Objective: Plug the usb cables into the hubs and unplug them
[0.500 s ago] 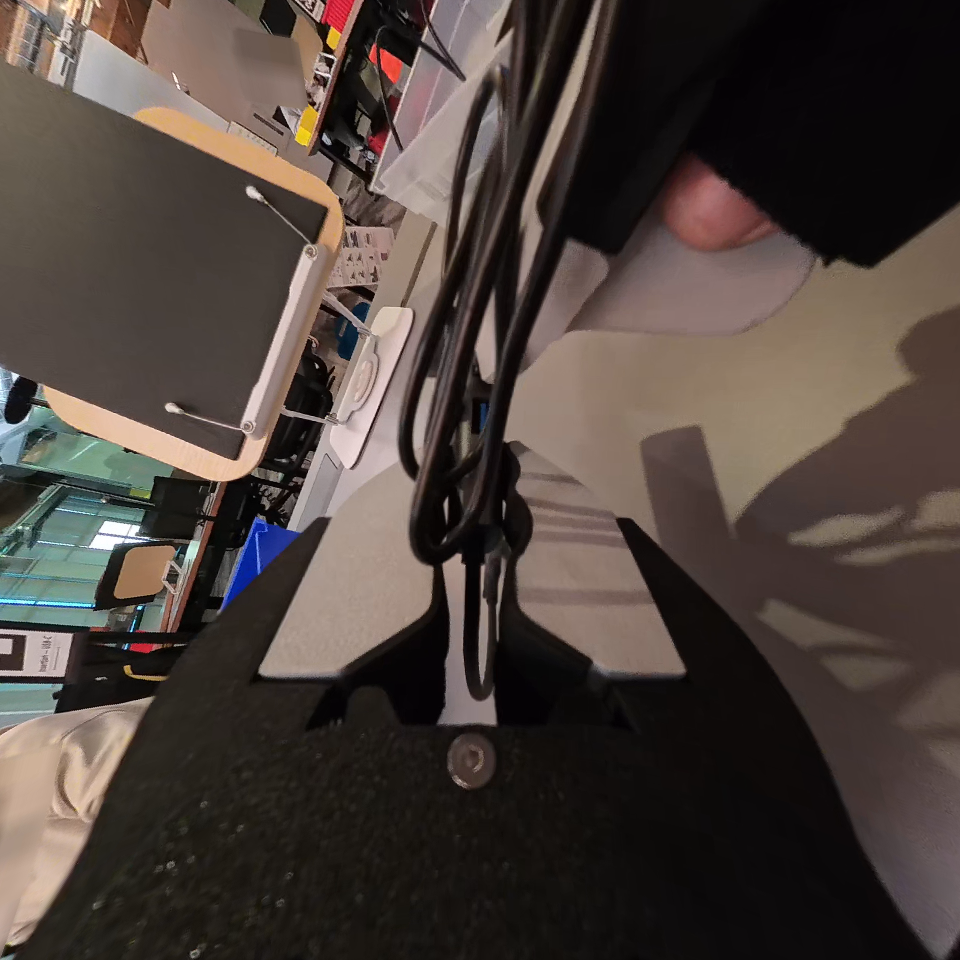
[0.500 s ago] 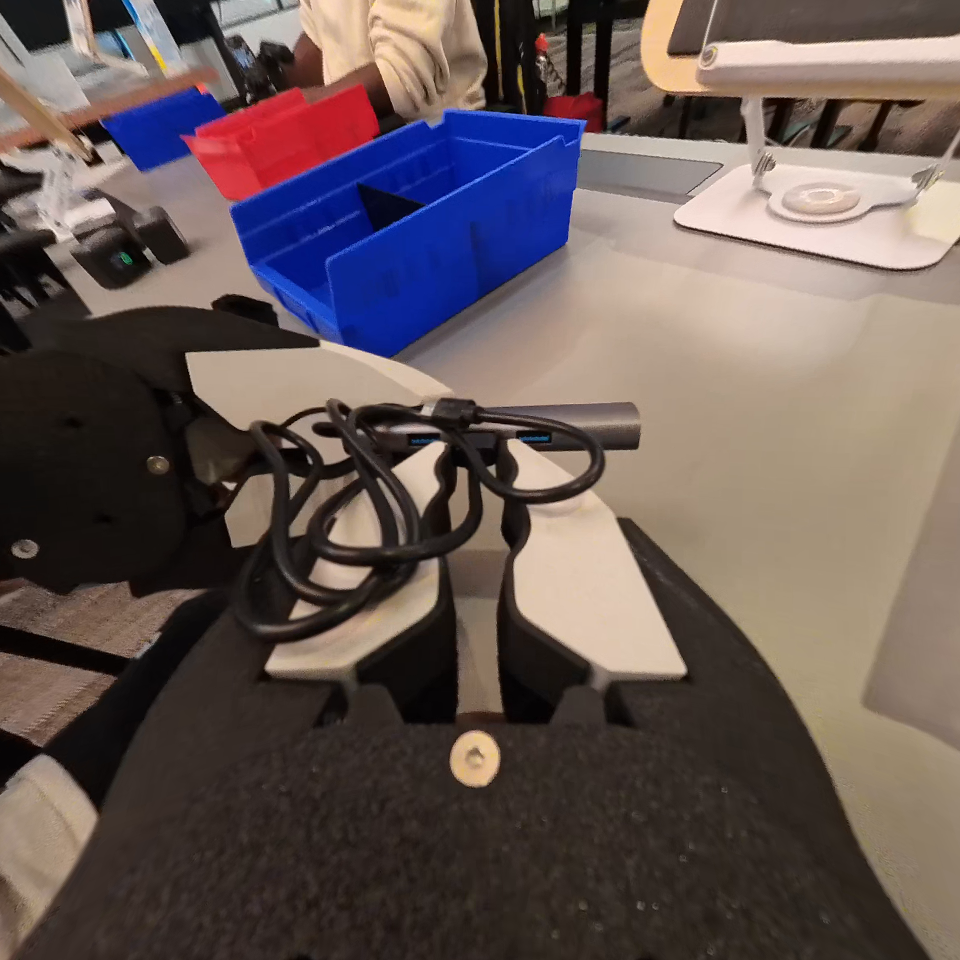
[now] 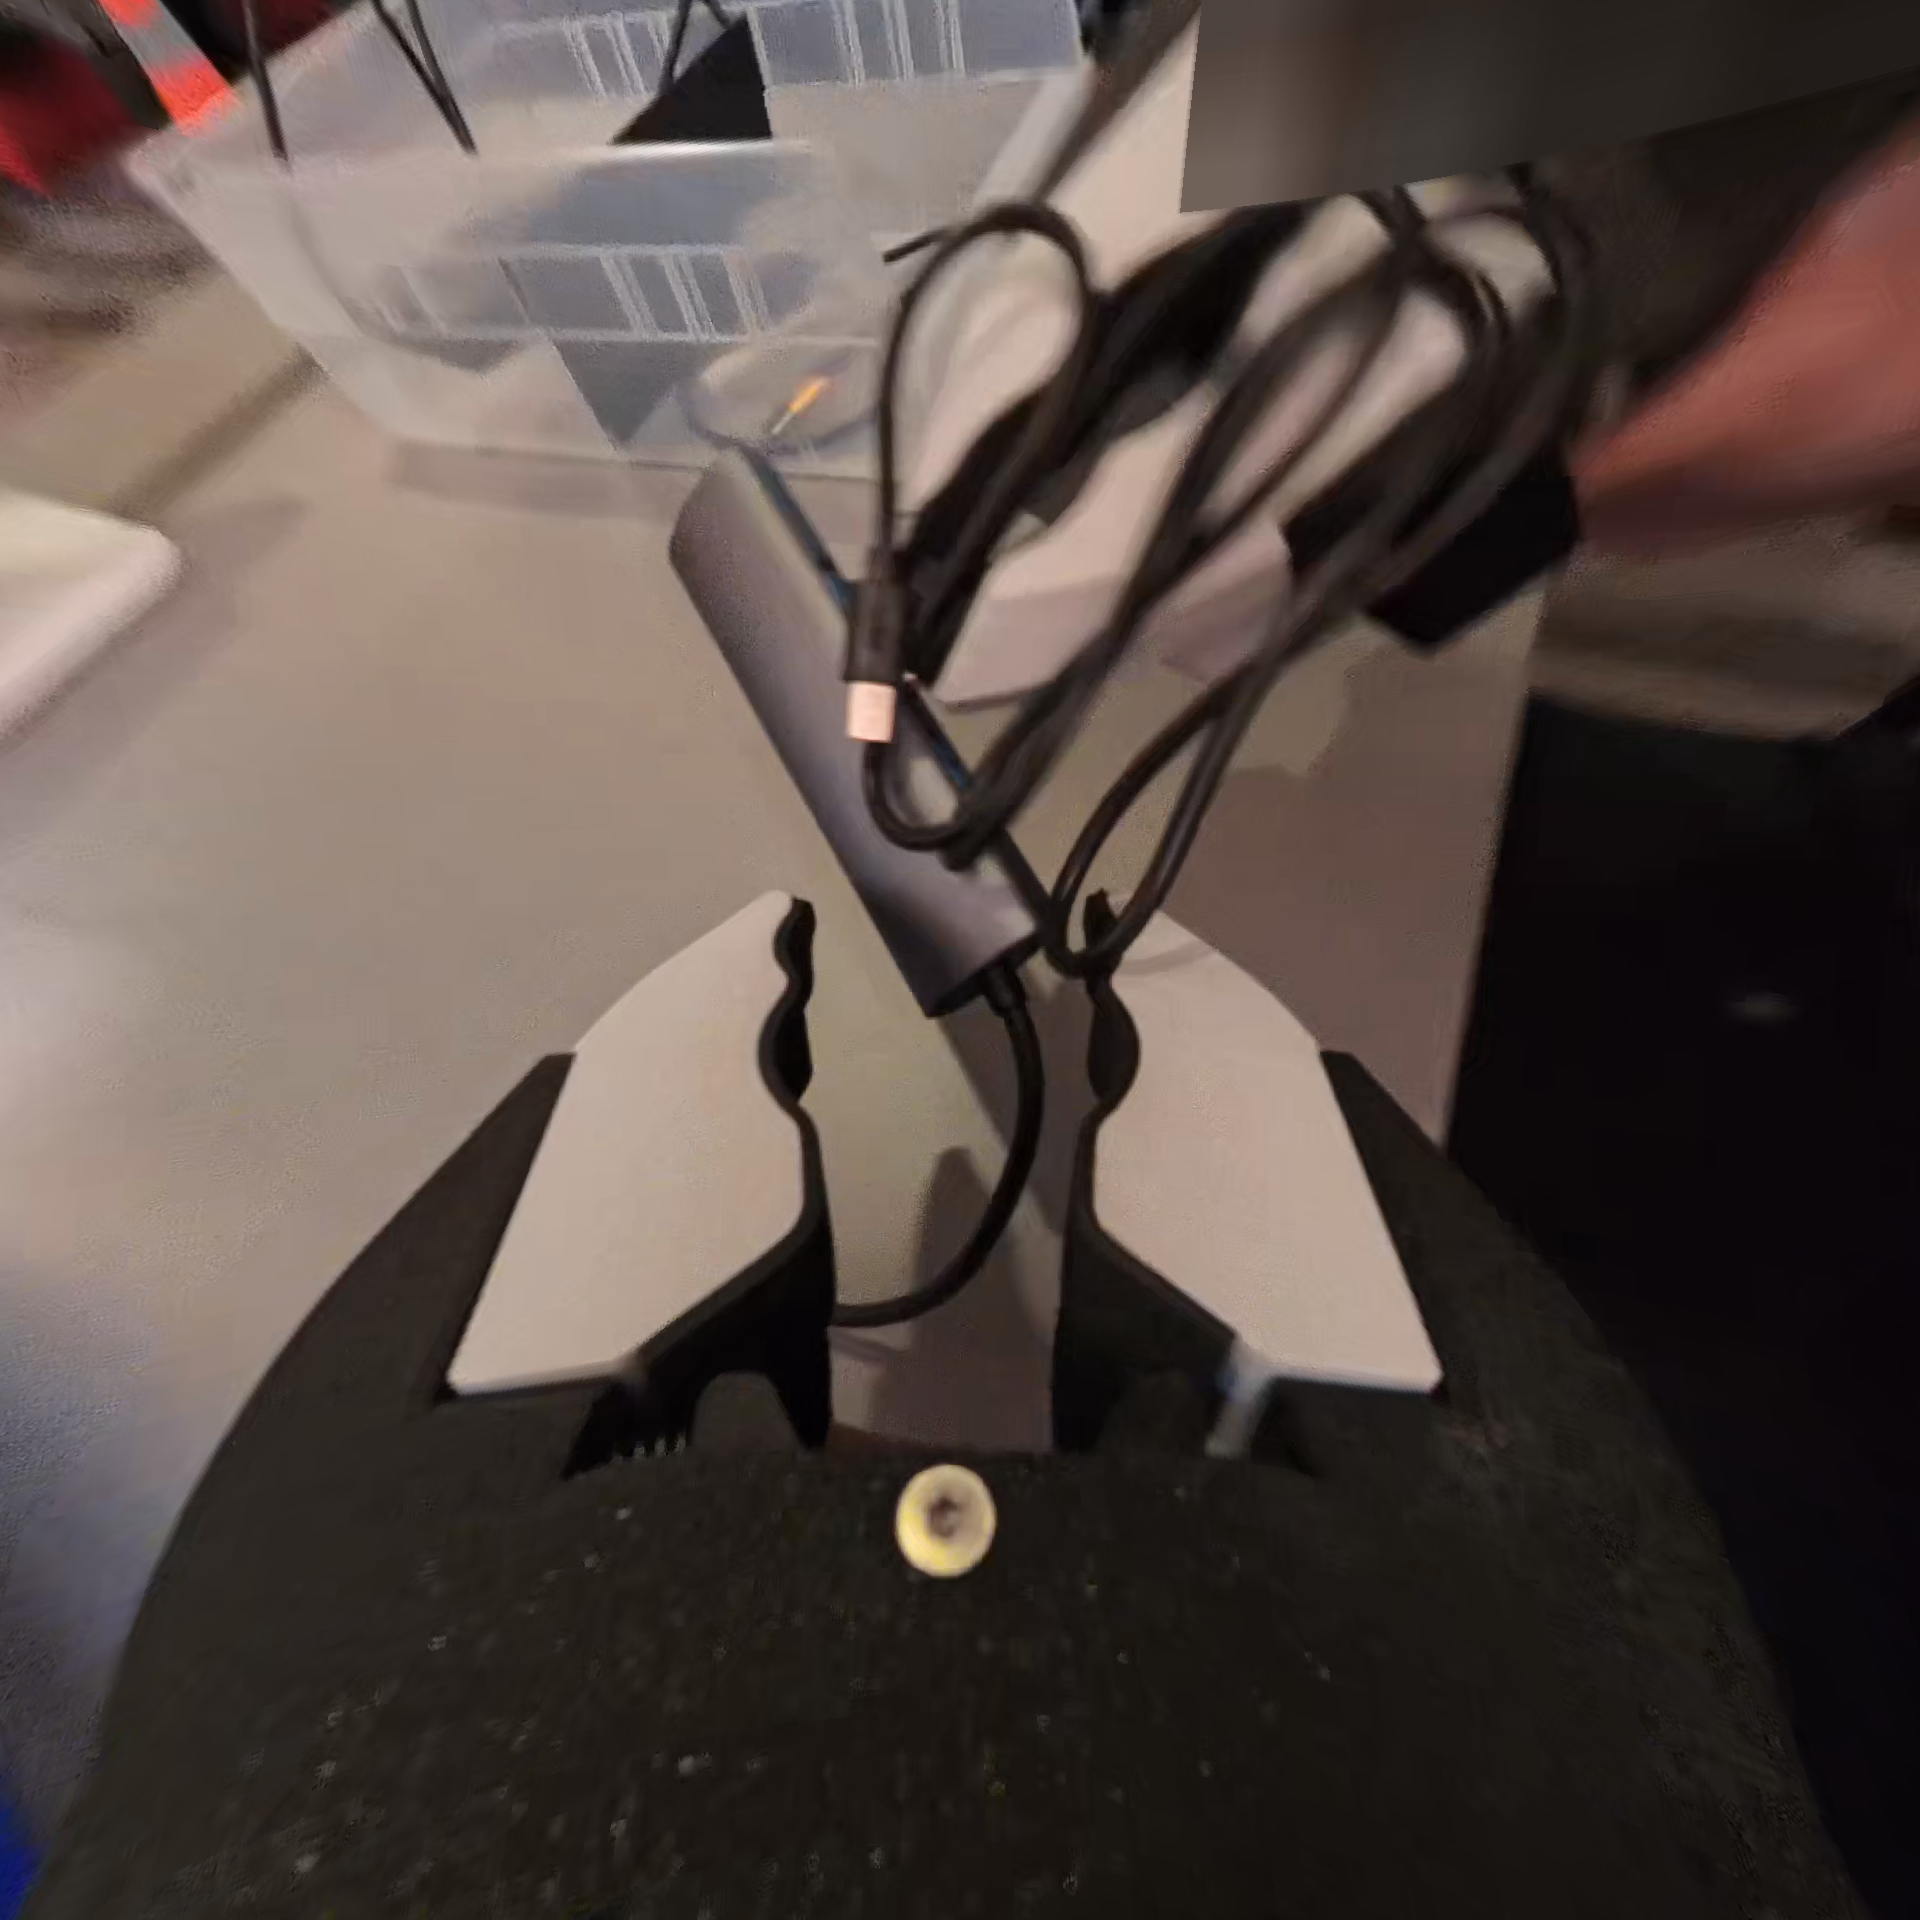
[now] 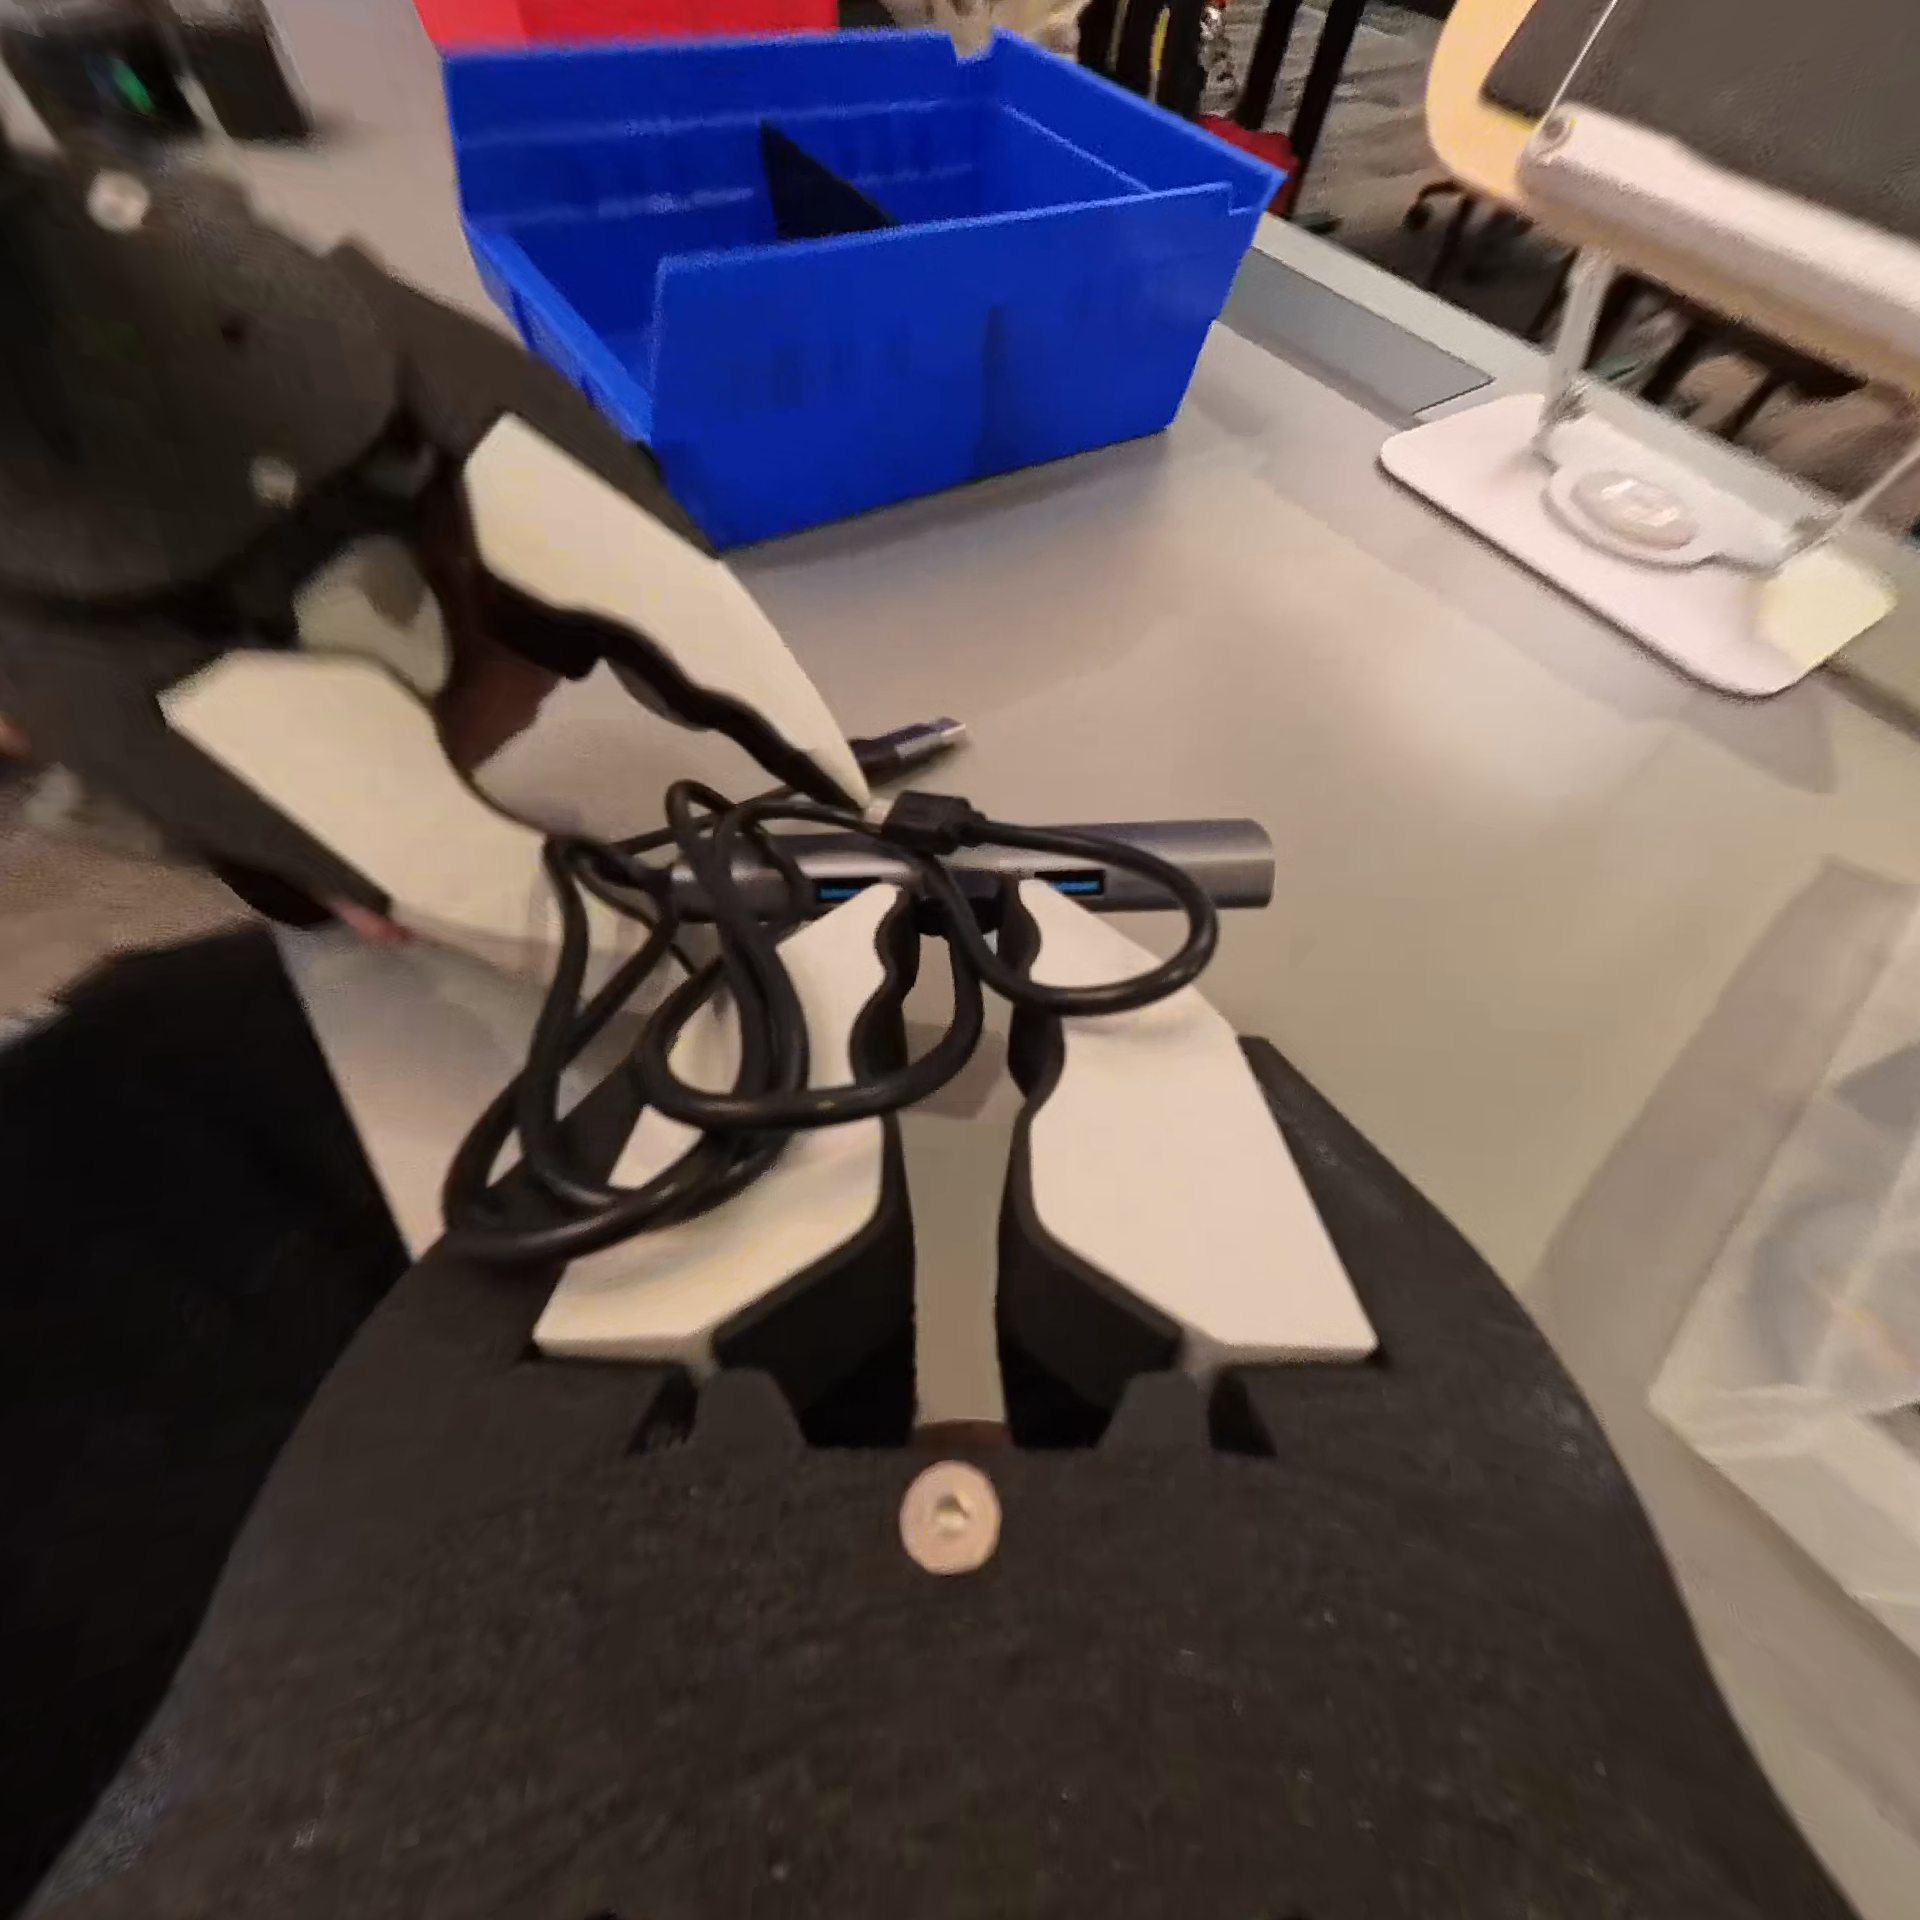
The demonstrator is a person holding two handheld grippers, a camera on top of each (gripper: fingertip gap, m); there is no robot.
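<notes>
The right gripper (image 4: pixel 951 914) clamps the hub (image 4: pixel 1132 847), long axis crosswise; the left gripper (image 3: pixel 951 966), released, sits at its near end.

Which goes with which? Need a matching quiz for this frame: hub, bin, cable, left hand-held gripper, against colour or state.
Things:
1. hub
2. bin
3. cable
4. left hand-held gripper

Colour or state:
A. open
B. blue
C. grey
D. black, looped over a finger of the right hand-held gripper

Pairs: 1-C, 2-B, 3-D, 4-A
</notes>
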